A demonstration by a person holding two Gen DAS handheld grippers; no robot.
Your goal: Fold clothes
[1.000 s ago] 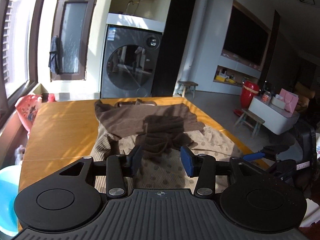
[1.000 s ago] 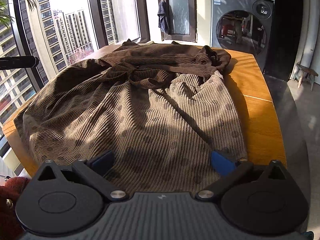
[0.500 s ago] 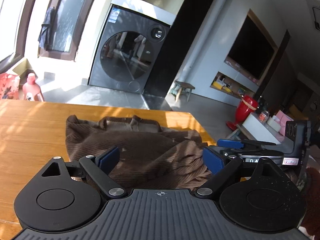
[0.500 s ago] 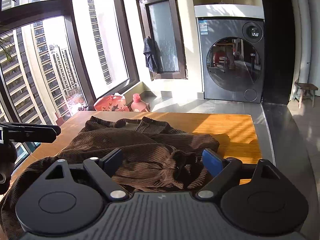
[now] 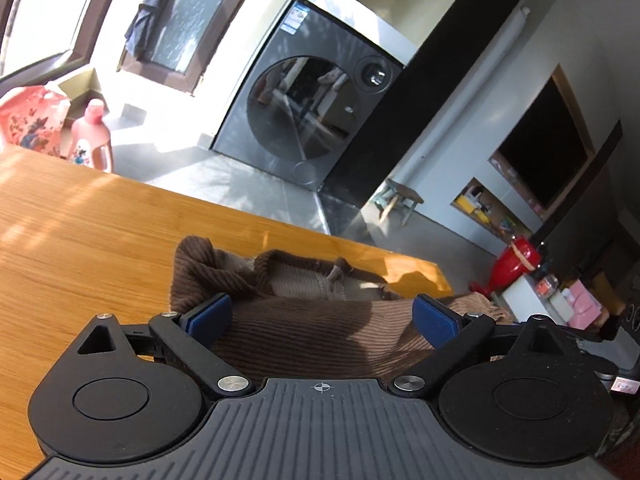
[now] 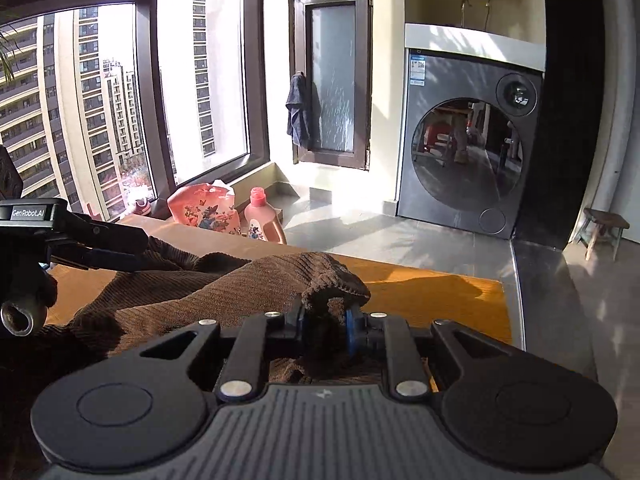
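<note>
A brown ribbed garment (image 5: 304, 332) lies bunched on the wooden table (image 5: 80, 240). My left gripper (image 5: 322, 318) is open, its blue pads (image 5: 210, 316) wide apart just above the dark cloth near the collar. In the right wrist view the same garment (image 6: 224, 284) spreads to the left. My right gripper (image 6: 326, 326) is shut on a bunched fold of the garment near the table's far right part. The left gripper shows in the right wrist view (image 6: 80, 240) at the left edge, over the cloth.
A washing machine (image 6: 468, 148) stands beyond the table's far edge (image 6: 420, 276). A pink detergent bottle (image 6: 262, 216) and a patterned bag (image 6: 204, 210) sit on the floor by the window. A small stool (image 6: 602, 232) stands at the right.
My right gripper has closed on a fold of the garment. Both grippers have moved forward toward the garment's far end, and the left gripper has opened wider.
</note>
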